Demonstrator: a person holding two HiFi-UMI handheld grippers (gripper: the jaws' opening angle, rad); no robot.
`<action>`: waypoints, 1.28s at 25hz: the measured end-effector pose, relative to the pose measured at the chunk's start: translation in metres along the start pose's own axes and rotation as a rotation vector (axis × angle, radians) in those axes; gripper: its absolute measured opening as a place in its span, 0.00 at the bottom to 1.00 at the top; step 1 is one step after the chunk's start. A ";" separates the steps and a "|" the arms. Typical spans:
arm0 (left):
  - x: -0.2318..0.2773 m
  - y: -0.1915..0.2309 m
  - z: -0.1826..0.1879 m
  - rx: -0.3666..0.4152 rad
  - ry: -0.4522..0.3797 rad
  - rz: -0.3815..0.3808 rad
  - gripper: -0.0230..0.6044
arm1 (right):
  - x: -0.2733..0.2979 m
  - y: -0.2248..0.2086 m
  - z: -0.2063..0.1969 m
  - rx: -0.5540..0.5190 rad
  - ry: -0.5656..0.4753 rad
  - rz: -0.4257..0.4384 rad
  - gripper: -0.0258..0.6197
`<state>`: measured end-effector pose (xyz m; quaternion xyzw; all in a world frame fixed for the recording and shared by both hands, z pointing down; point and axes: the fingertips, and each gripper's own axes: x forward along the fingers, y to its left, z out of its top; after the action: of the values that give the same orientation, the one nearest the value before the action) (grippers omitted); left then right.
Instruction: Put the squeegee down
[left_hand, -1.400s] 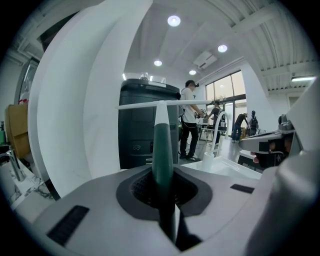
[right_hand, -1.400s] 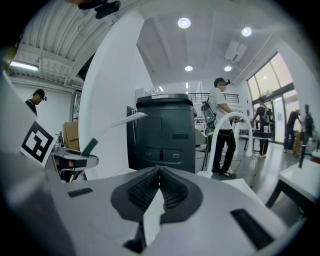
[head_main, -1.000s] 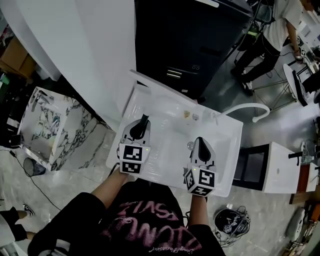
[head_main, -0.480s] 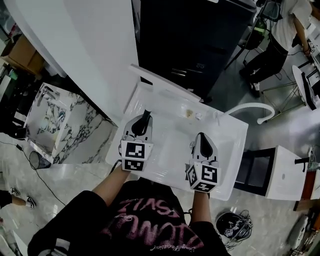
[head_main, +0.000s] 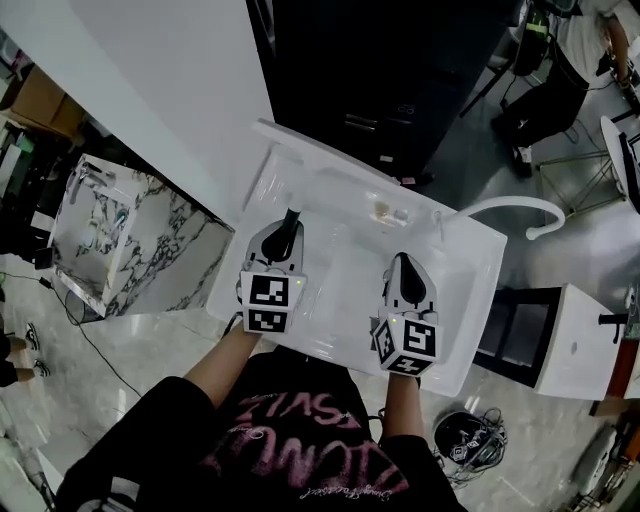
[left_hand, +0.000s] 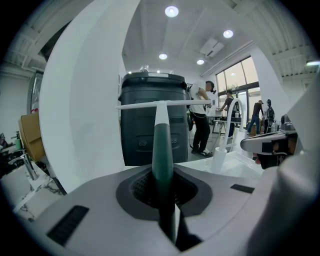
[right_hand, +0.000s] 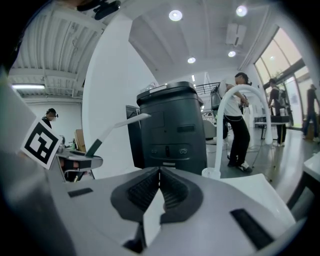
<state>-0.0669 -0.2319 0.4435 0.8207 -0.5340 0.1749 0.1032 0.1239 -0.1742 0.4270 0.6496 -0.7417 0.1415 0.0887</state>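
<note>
The squeegee has a dark green handle (left_hand: 162, 145) and a white stem that ends in a thin white crossbar blade (left_hand: 160, 104). My left gripper (left_hand: 163, 182) is shut on the handle and holds it upright. In the head view this gripper (head_main: 283, 235) hovers over the left part of the white basin (head_main: 470, 300), with the handle (head_main: 291, 219) poking out past its jaws. My right gripper (head_main: 403, 268) hangs over the basin's right part, shut with nothing between its jaws (right_hand: 159, 175). The right gripper view shows the squeegee (right_hand: 116, 126) slanting up at the left.
A white arched faucet (head_main: 508, 211) rises at the basin's far right corner. Small bits (head_main: 386, 212) lie near the basin's back wall. A dark bin (head_main: 400, 70) stands behind, a white wall (head_main: 170, 90) and a marble block (head_main: 120, 240) to the left. People (head_main: 570, 60) stand far right.
Both grippers keep nearly the same places over the basin, the left still shut on the squeegee. The head view has shifted slightly.
</note>
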 end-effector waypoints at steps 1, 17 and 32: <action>0.001 -0.001 -0.003 -0.002 0.007 0.001 0.10 | 0.002 -0.001 -0.003 0.003 0.007 0.003 0.07; 0.033 -0.005 -0.052 -0.030 0.132 0.004 0.10 | 0.033 -0.016 -0.052 0.037 0.121 0.032 0.07; 0.060 -0.020 -0.109 -0.068 0.277 -0.004 0.10 | 0.046 -0.031 -0.099 0.082 0.205 0.027 0.07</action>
<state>-0.0455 -0.2356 0.5681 0.7859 -0.5186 0.2680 0.2039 0.1433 -0.1884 0.5382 0.6247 -0.7311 0.2386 0.1353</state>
